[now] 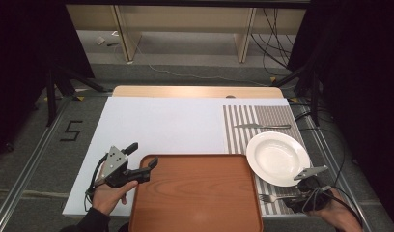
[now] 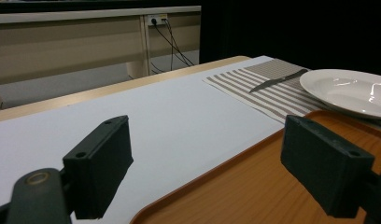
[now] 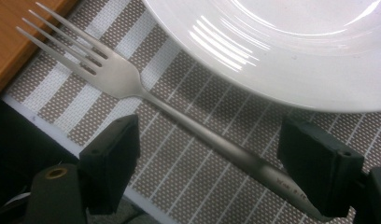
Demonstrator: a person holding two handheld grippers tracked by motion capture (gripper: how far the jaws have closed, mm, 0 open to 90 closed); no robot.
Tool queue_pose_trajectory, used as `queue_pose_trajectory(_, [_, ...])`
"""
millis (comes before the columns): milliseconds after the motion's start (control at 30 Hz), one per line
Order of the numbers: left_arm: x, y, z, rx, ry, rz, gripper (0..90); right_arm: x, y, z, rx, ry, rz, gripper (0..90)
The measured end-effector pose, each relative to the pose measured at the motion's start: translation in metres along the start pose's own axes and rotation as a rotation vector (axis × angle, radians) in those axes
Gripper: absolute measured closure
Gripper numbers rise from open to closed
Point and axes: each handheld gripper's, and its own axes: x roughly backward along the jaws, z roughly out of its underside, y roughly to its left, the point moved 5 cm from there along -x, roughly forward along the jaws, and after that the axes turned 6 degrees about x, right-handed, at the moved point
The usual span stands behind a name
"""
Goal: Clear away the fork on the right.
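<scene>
**Two open grippers, fork lined up between right jaws**

Two grippers, both with jaws apart and holding nothing. Right gripper (image 3: 216, 168) sits low over the fork (image 3: 146, 95); the handle runs diagonally between its jaws, tines pointing away toward the tray edge. Judgement: right hand is far nearer, so the fork is the likely grab, and the jaws close across the handle, not along it. Fork lies on the striped placemat (image 1: 277, 118), just beside the white plate (image 1: 277, 157), near front-right of the tabletop. Plate is empty. Knife (image 1: 261, 126) lies on the mat beyond the plate. Left gripper (image 1: 137, 162) hovers at the tray's (image 1: 195, 193) far-left corner, one jaw over it. Tray is empty.
</scene>
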Motion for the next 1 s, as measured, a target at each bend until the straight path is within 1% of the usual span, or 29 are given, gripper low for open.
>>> queue_pose_trajectory(200, [0.0, 0.0, 0.0, -0.001, 0.001, 0.001, 16.1, -0.004, -0.003, -0.003, 0.014, 0.014, -0.013, 25.9])
queue_pose_trajectory(367, [0.0, 0.0, 0.0, 0.001, 0.0, -0.001, 16.1, -0.009, -0.004, -0.001, 0.042, 0.066, -0.013, 27.6])
queue_pose_trajectory(467, [0.0, 0.0, 0.001, -0.004, 0.006, -0.001, 16.1, -0.009, -0.004, 0.0, 0.042, 0.073, -0.028, 30.6])
queue_pose_trajectory(500, [0.0, 0.0, 0.001, -0.004, 0.003, -0.001, 16.1, -0.009, -0.003, 0.0, 0.044, 0.074, -0.037, 34.0])
queue_pose_trajectory(533, [0.0, 0.0, 0.0, -0.002, -0.001, -0.002, 16.1, -0.009, -0.003, 0.0, 0.044, 0.074, -0.037, 34.0])
queue_pose_trajectory(600, [0.0, 0.0, 0.001, -0.005, 0.002, -0.002, 16.2, -0.007, -0.002, 0.0, 0.043, 0.085, -0.04, 39.1])
queue_pose_trajectory(700, [0.0, 0.001, 0.001, -0.004, 0.001, -0.004, 16.2, -0.006, -0.001, -0.001, 0.055, 0.099, -0.04, 45.8])
queue_pose_trajectory(733, [0.0, 0.0, 0.0, -0.003, -0.001, -0.004, 16.2, -0.005, 0.0, -0.001, 0.061, 0.114, -0.035, 51.1])
queue_pose_trajectory(767, [0.0, 0.0, 0.0, -0.005, 0.0, -0.004, 16.2, -0.005, 0.0, -0.001, 0.061, 0.114, -0.035, 51.1])
queue_pose_trajectory(800, [0.0, 0.0, 0.001, -0.008, 0.005, -0.004, 16.2, -0.004, 0.003, -0.002, 0.065, 0.128, -0.037, 55.8])
queue_pose_trajectory(833, [0.0, 0.0, 0.002, -0.009, 0.008, -0.005, 16.2, -0.004, 0.003, -0.002, 0.065, 0.128, -0.037, 55.8])
queue_pose_trajectory(933, [0.0, 0.0, 0.0, -0.006, 0.001, -0.005, 16.2, -0.003, 0.006, -0.003, 0.095, 0.147, -0.039, 60.8])
queue_pose_trajectory(1000, [0.0, 0.0, 0.002, -0.011, 0.007, -0.004, 16.2, -0.004, 0.009, -0.004, 0.111, 0.153, -0.037, 65.1])
